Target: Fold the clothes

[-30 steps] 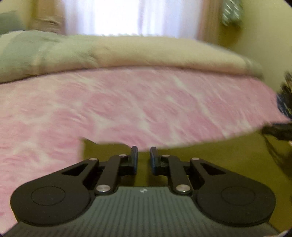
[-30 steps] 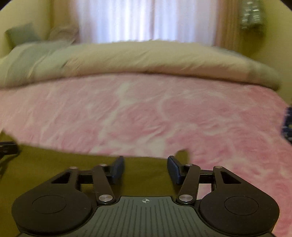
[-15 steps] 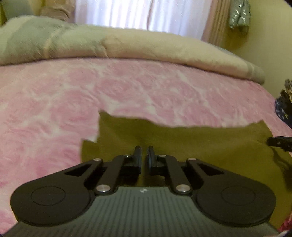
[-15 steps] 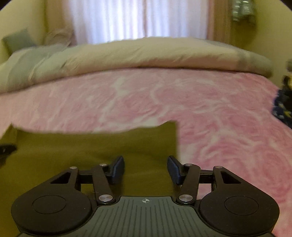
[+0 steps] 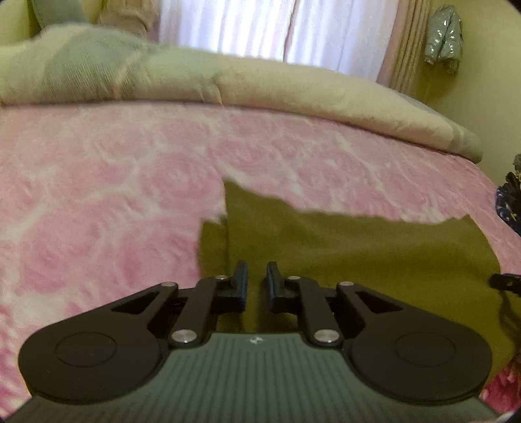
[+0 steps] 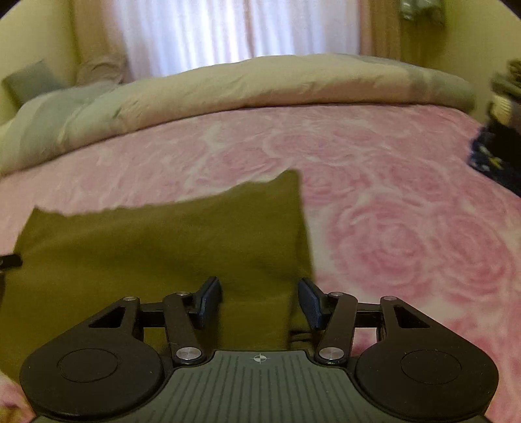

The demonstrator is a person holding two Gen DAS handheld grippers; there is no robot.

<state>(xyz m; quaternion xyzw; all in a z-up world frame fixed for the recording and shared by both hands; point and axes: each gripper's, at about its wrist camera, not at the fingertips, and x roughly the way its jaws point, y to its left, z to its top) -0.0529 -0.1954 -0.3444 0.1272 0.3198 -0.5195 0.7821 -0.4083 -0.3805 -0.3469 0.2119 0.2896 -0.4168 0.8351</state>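
One olive garment (image 5: 358, 253) lies spread on the bed (image 5: 97, 195), hardly folded; left gripper (image 5: 257, 276) nearly closed, right gripper (image 6: 257, 293) wide apart, both empty.

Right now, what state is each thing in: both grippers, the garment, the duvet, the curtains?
Left gripper: nearly shut, narrow gap showing.
Right gripper: open, over the garment's edge.
Garment: olive, spread flat on the bedspread.
Duvet: bunched along the far side.
Curtains: drawn.

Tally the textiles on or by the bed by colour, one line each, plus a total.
Olive garment: 1
Pink rose bedspread: 1
Beige-grey duvet: 1
Dark blue patterned cloth: 1
Total: 4
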